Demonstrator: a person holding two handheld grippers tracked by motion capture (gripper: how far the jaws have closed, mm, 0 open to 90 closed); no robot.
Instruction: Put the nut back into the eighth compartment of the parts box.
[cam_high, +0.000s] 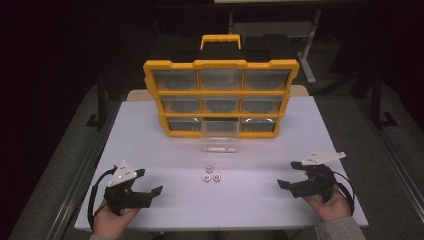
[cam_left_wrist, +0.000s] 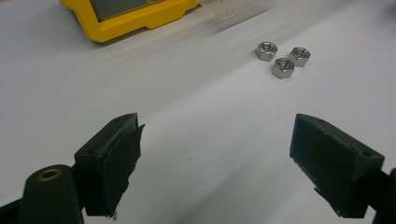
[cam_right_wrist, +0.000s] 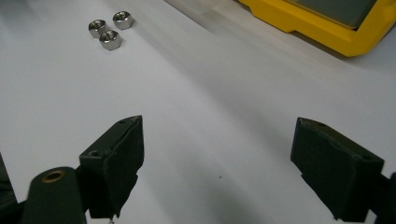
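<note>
Three steel hex nuts (cam_high: 210, 173) lie close together at the middle of the white table (cam_high: 150, 145); they show at the upper right of the left gripper view (cam_left_wrist: 282, 59) and the upper left of the right gripper view (cam_right_wrist: 109, 29). Behind them stands a yellow organiser (cam_high: 220, 97) with clear drawers, its bottom middle drawer (cam_high: 220, 138) pulled out. My left gripper (cam_high: 148, 181) rests near the front left, open, nothing between its jaws (cam_left_wrist: 215, 161). My right gripper (cam_high: 289, 174) rests at the front right, open and empty (cam_right_wrist: 217, 163). Both point inward toward the nuts.
The organiser's yellow base corner (cam_left_wrist: 140, 18) shows in the left gripper view, and its other corner (cam_right_wrist: 322, 25) in the right gripper view. Beyond the table's edges are dark floor and a metal frame leg (cam_high: 307, 50). A bare stretch of table separates the grippers from the nuts.
</note>
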